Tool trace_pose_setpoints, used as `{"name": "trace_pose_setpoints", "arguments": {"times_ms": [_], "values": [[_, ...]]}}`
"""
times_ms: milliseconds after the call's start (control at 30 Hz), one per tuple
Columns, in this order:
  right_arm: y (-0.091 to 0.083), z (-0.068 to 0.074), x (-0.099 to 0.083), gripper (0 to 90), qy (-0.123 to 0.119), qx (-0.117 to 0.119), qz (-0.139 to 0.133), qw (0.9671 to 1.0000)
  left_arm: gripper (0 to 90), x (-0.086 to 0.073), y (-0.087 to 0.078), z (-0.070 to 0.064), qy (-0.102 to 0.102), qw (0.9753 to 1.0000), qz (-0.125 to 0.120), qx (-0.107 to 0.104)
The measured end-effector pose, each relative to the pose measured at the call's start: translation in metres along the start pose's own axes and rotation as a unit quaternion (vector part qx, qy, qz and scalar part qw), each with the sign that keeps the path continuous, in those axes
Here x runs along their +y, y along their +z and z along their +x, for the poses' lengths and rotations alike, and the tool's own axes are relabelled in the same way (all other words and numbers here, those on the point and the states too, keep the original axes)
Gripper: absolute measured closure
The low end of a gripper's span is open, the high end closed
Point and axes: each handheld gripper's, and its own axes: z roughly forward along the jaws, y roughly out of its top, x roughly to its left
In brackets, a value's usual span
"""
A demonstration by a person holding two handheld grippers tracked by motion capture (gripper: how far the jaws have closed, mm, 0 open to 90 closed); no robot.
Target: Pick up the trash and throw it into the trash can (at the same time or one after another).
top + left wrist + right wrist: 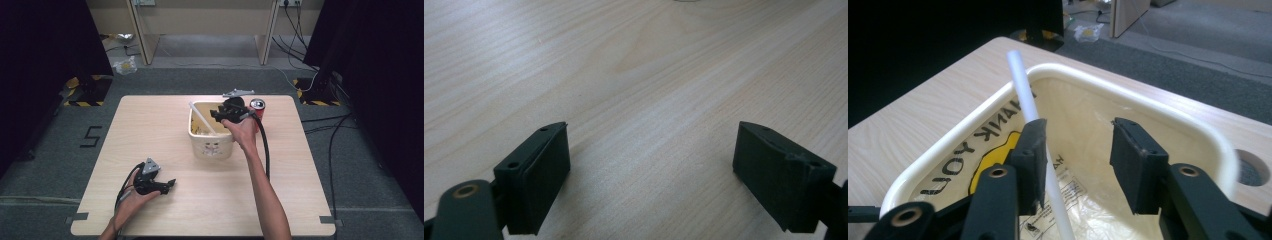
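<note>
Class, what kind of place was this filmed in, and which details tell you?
Probably a lab or recording studio: a lone wooden table on grey carpet, black curtains at both sides, hazard-taped stand bases and cables across the floor.

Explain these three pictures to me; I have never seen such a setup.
A person sits at a wooden table, holding a hand-operated two-jaw gripper in each hand. One picture looks down from above; the other two come from cameras riding on each gripper. The left gripper hovers open over bare wood, holding nothing. The right gripper is open above a cream plastic bin lined with a printed bag; a white straw leans in the bin, beside one jaw, not gripped. A red can stands behind the bin.
</note>
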Motion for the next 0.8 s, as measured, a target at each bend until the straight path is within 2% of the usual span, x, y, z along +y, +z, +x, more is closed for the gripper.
{"name": "trace_pose_setpoints", "arguments": {"times_ms": [267,433,533,800], "values": [[-0.02,-0.012,0.002,45.3,0.01,-0.022,-0.021,0.9995,14.4,0.0,0.0,0.0,-0.001,1.0,-0.001,0.0],[-0.029,-0.017,0.0,37.3,0.015,-0.026,-0.03,0.9991,14.4,0.0,0.0,0.0,-0.001,1.0,-0.001,0.0],[-0.038,-0.023,-0.002,31.7,0.024,-0.039,-0.036,0.9983,14.4,0.0,0.0,0.0,-0.001,1.0,-0.001,0.0],[-0.056,-0.038,-0.009,26.5,0.031,-0.076,-0.04,0.9959,14.4,0.0,0.0,0.0,-0.001,1.0,-0.001,0.001]]}}
